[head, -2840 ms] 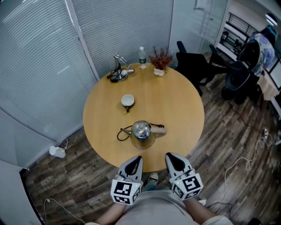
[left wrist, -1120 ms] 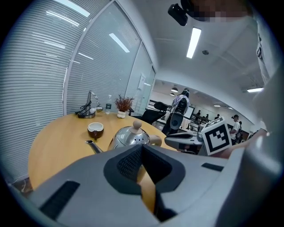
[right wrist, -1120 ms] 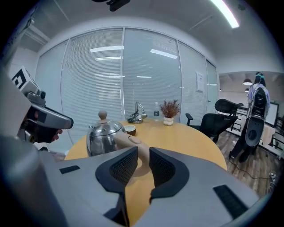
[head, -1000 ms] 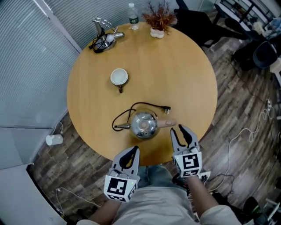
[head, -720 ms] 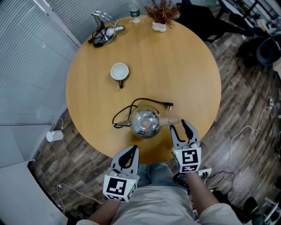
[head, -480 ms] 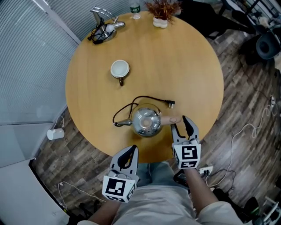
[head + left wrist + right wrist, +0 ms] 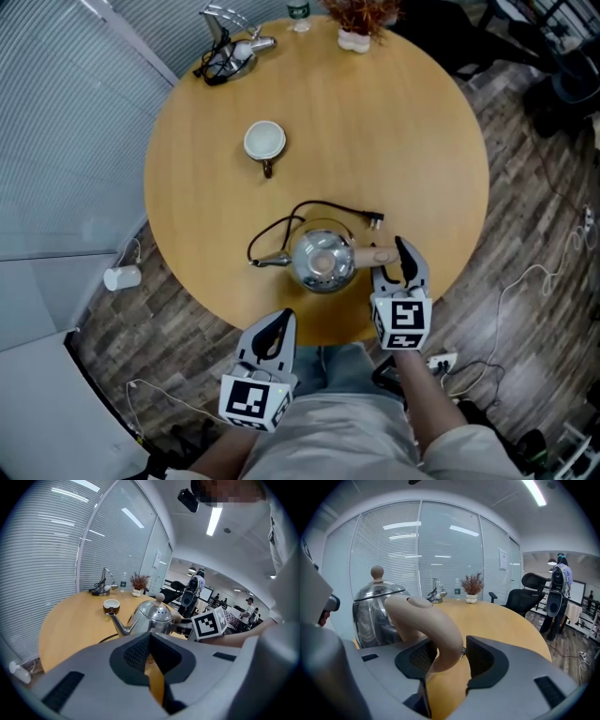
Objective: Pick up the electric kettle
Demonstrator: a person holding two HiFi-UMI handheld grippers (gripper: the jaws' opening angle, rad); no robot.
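Note:
A shiny steel electric kettle (image 7: 323, 260) stands near the front edge of the round wooden table (image 7: 422, 141), spout to the left and beige handle (image 7: 372, 255) to the right. My right gripper (image 7: 398, 266) is at that handle. In the right gripper view the handle (image 7: 426, 620) curves down between the jaws, which are opening, with a gap on the right side. My left gripper (image 7: 275, 330) hangs shut at the table's front edge, short of the kettle (image 7: 152, 616), with nothing in it.
The kettle's black cord (image 7: 309, 211) loops behind it. A brown and white cup (image 7: 265, 142) sits further back. A metal stand (image 7: 225, 47), a bottle (image 7: 299, 11) and a potted plant (image 7: 359, 23) line the far edge. Office chairs (image 7: 529, 597) stand right; cables cross the floor.
My right gripper has moved forward and down and now has its widened jaws around the kettle's handle. The left gripper has barely shifted. The kettle stays put.

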